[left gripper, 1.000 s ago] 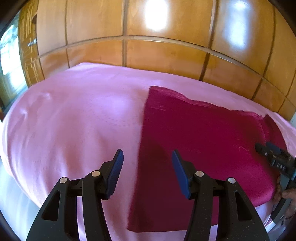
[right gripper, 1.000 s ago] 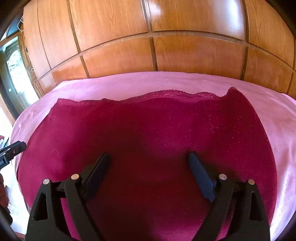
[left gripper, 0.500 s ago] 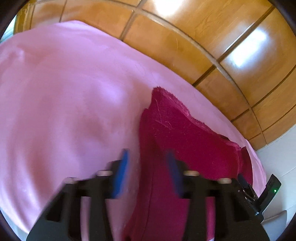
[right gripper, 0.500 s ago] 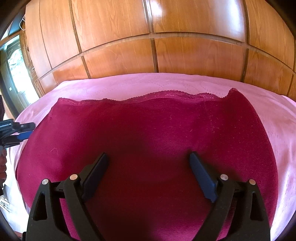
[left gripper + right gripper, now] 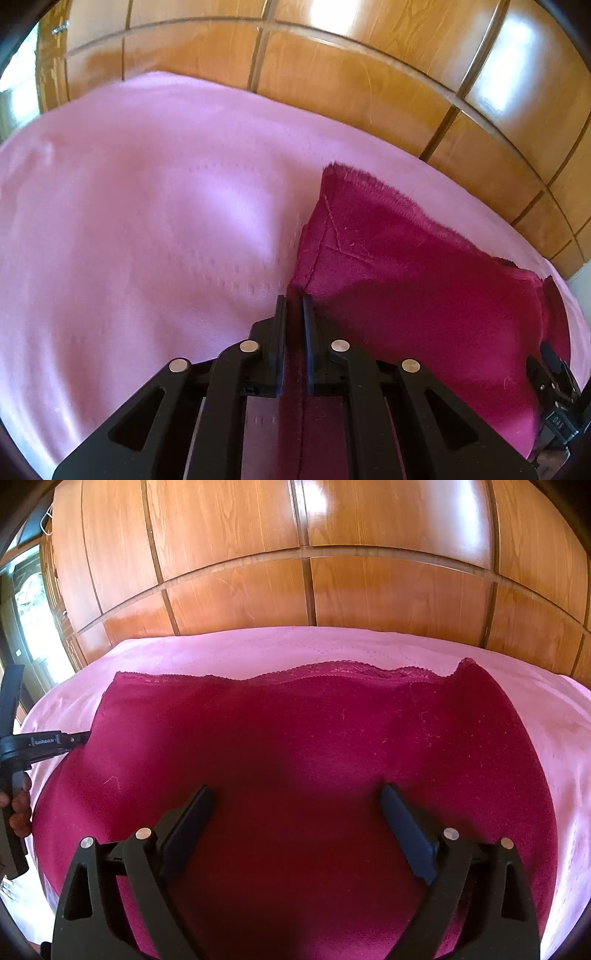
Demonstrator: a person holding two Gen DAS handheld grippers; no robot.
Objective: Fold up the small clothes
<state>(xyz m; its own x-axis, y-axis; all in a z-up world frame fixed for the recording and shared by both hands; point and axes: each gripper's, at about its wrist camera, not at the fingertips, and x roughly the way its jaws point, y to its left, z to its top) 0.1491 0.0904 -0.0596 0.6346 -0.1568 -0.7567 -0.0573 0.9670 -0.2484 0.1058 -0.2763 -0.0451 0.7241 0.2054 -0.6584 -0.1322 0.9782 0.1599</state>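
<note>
Presently left gripper pinches the soft, limp garment at its edge; right gripper, spread wide, hovers over it.

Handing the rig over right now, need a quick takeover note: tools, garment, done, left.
Left tool: shut on the left edge of the maroon garment, which rises in a small ridge at the pinch.
Right tool: open, over the garment's near middle, gripping nothing.
Garment: spread flat on the pink bedsheet, lace-trimmed edge at the far side toward the wooden panelling.
Done: left edge grasped.
Left: no fold visible yet; probably carry the pinched edge across, then flatten and finish folding.
</note>
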